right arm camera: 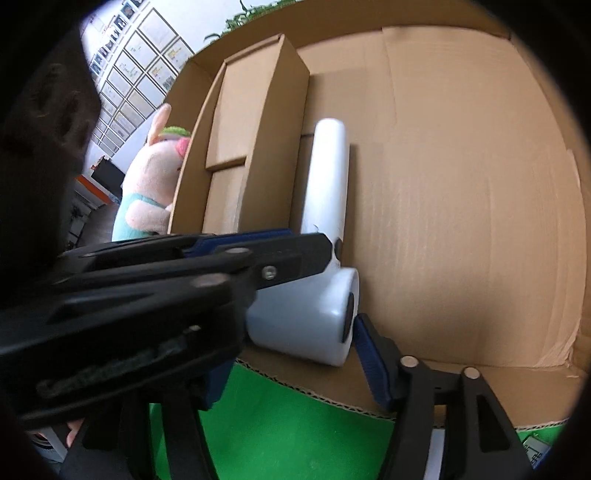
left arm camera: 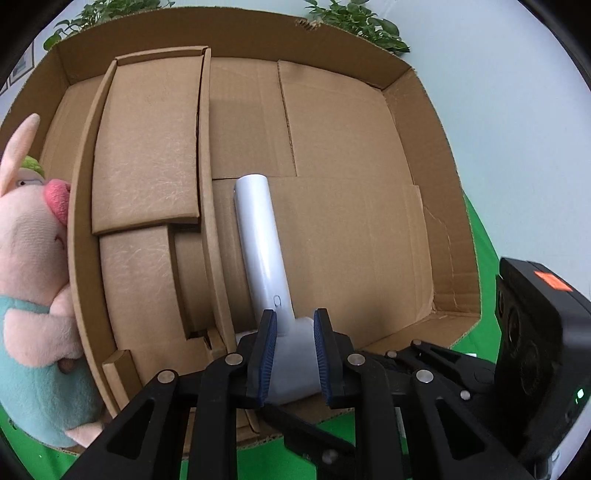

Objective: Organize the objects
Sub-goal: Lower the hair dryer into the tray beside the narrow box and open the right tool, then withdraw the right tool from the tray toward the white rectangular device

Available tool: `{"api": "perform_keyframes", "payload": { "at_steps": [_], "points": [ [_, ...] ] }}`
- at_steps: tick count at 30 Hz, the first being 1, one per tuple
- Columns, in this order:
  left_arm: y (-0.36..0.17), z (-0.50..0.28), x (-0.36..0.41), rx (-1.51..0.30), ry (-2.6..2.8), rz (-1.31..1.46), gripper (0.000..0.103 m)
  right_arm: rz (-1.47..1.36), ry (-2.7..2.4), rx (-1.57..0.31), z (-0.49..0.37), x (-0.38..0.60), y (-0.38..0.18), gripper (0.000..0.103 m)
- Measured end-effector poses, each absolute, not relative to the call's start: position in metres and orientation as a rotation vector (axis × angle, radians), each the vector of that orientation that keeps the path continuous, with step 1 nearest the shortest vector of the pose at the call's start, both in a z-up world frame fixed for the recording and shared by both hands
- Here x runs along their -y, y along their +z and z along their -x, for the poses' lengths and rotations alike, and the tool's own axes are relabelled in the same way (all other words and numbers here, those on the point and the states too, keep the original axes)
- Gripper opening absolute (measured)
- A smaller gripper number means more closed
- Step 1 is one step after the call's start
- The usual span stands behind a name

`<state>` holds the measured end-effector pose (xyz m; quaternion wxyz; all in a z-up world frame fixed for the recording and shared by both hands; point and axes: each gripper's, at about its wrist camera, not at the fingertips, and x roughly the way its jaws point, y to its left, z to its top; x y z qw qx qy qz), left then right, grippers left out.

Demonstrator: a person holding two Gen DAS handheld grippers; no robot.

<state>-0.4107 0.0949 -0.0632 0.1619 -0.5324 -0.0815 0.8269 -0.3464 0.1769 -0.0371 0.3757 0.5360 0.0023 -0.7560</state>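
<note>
The left gripper [left arm camera: 294, 354] clamps the barrel of a white hair dryer [left arm camera: 264, 251] lying near the front edge of the cardboard box [left arm camera: 436, 147], its handle toward the back wall. The right gripper [right arm camera: 295, 354] (jaws apart, one pad beside the barrel's end) grips nothing. A folded cardboard insert [left arm camera: 147, 147] fills the box's left side; a plush pig [left arm camera: 33, 258] leans outside the left wall.

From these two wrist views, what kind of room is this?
Probably an office or lab staged for recording: a green cloth under the cardboard box, rows of framed documents on the wall, leafy plants behind.
</note>
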Motion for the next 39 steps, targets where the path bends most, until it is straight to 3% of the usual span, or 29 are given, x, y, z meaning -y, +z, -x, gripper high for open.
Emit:
{"api": "perform_keyframes", "payload": {
  "at_steps": [8, 10, 11, 12, 19, 25, 29, 31, 32, 39],
  "points": [
    [-0.046, 0.390, -0.073, 0.233, 2.415, 1.446, 0.020, -1.324, -1.951, 0.013, 0.341, -0.184, -0.027, 0.063],
    [-0.044, 0.384, -0.070, 0.214, 2.426, 1.432, 0.020, -1.346, -1.934, 0.027, 0.342, -0.186, -0.029, 0.050],
    [-0.043, 0.382, -0.068, 0.192, 2.448, 1.436, 0.021, -1.348, -1.932, 0.021, 0.342, -0.186, -0.029, 0.038],
    [-0.043, 0.380, -0.066, 0.191, 2.453, 1.436, 0.021, -1.352, -1.934, 0.005, 0.342, -0.184, -0.030, 0.035],
    [-0.042, 0.373, -0.057, 0.190, 2.456, 1.420, 0.021, -1.374, -1.930, 0.009, 0.341, -0.191, -0.030, 0.034],
    [-0.039, 0.367, -0.053, 0.159, 2.513, 1.390, 0.043, -1.421, -1.913, -0.003, 0.344, -0.197, -0.026, 0.040],
    [-0.031, 0.361, -0.049, 0.132, 2.585, 1.335, 0.060, -1.448, -1.956, 0.006, 0.344, -0.196, -0.028, 0.067],
    [-0.028, 0.356, -0.045, 0.111, 2.639, 1.297, 0.067, -1.447, -1.983, 0.008, 0.344, -0.199, -0.027, 0.074],
    [-0.027, 0.354, -0.044, 0.100, 2.662, 1.276, 0.069, -1.442, -1.999, 0.002, 0.343, -0.200, -0.026, 0.080],
    [-0.026, 0.341, -0.044, 0.036, 2.732, 1.209, 0.071, -1.434, -2.066, -0.054, 0.337, -0.224, -0.022, 0.084]
  ]
}}
